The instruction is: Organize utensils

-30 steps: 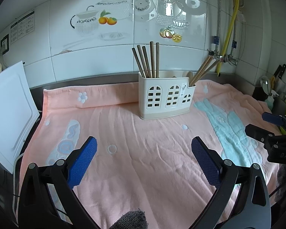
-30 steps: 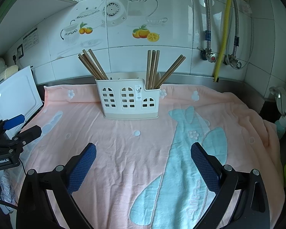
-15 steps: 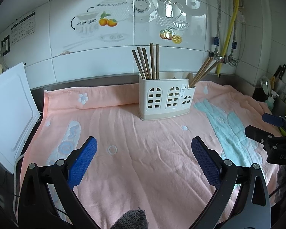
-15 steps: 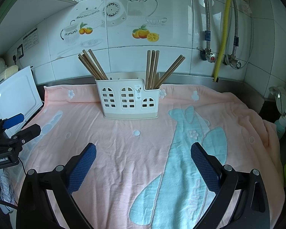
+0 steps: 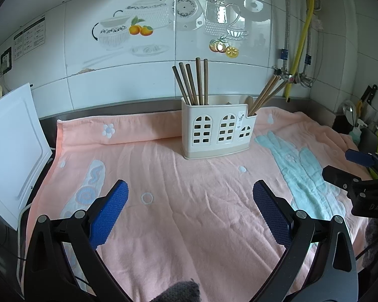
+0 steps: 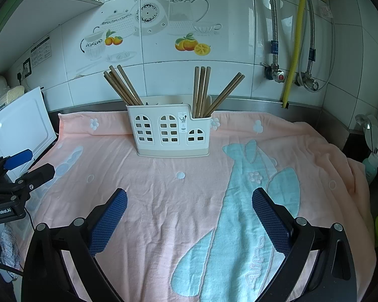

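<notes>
A white house-shaped utensil holder (image 5: 218, 130) (image 6: 170, 132) stands upright at the back of a pink towel (image 5: 189, 214) (image 6: 163, 201). Several brown chopsticks (image 5: 191, 83) (image 6: 122, 85) stand in its left compartment and several more (image 5: 264, 94) (image 6: 209, 90) lean in its right one. My left gripper (image 5: 190, 209) is open and empty above the towel, well in front of the holder. My right gripper (image 6: 189, 214) is open and empty too. The right gripper shows at the right edge of the left wrist view (image 5: 352, 168), and the left gripper at the left edge of the right wrist view (image 6: 25, 166).
A white cutting board (image 5: 10, 148) (image 6: 20, 123) leans at the left edge of the counter. Tiled wall with pipes and a yellow hose (image 6: 296, 37) runs behind. A rack with knives and ladles (image 5: 357, 110) stands at the far right.
Almost nothing has changed. Both grippers stay open and empty in front of the holder, with only a slight drift of the views.
</notes>
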Available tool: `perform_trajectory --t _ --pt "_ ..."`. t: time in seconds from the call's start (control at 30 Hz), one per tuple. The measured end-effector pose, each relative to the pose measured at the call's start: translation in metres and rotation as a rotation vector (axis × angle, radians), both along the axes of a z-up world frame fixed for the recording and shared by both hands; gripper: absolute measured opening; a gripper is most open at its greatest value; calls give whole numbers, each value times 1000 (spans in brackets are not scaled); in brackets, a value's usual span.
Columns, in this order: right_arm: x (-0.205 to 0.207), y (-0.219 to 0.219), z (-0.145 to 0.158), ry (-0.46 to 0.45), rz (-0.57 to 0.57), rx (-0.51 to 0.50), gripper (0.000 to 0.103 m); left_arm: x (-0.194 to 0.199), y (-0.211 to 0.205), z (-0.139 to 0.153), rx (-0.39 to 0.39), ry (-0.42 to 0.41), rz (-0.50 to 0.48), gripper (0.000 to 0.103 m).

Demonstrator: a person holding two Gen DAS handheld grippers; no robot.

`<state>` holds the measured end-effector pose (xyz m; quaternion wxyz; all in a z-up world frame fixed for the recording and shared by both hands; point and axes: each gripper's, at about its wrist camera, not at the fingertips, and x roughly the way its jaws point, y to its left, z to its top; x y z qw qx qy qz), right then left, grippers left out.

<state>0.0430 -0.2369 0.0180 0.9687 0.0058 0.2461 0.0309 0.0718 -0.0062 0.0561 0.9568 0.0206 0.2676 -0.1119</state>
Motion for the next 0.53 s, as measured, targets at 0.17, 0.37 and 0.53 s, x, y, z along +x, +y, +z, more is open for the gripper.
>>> perform_trajectory --t 0.17,0.37,0.53 --pt "0 -1 -1 3 0 1 96 -1 0 1 4 -13 5 98" --pt "0 -4 -2 8 -3 5 96 1 1 1 2 -9 12 98" --pt "1 -5 -3 9 -3 6 96 3 1 0 0 -2 11 98"
